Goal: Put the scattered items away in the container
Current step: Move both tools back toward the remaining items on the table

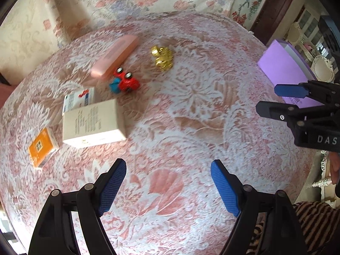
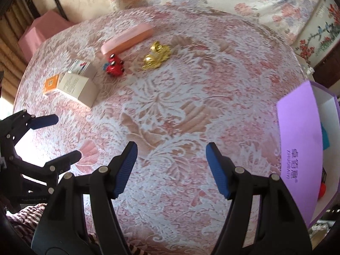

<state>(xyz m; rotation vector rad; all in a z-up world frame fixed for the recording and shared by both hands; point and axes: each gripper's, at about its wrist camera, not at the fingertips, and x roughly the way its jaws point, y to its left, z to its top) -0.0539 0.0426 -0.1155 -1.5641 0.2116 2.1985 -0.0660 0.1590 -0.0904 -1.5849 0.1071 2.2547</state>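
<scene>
Plainly, the purple box [image 2: 297, 140] that serves as the container stands at the right edge of the round table [image 2: 170, 106], its open top showing a white inner wall with something teal and something orange-red already lying inside. The loose things are grouped well apart from it on the far left side of the table. A pink case [image 1: 115, 56] lies farthest back; a red toy car [image 1: 125, 81] on its side touches the case's near end; a gold ornament [image 1: 162, 57] sits just to the right of the car. Nearer the left edge are three cartons: a beige box [image 1: 93, 123], a small white and blue box [image 1: 79, 99] tucked behind it, and an orange box [image 1: 42, 146] beside it.

The left gripper [image 1: 167, 187] hangs over bare cloth with its blue fingers spread wide and nothing between them. The right gripper [image 2: 172, 170] is likewise spread and holds nothing, nearer the purple box.

With some things in the box and six on the cloth, the tidying looks partway along. For a good pickup, I would judge the cartons easiest: close the fingers across a narrow pair of flat faces, squarely, so the card does not twist. The car is rounded and may roll, so grip its body, not the wheels. The ornament looks lumpy and slick; take it across its widest part. Lower each thing inside the box walls before letting go.
</scene>
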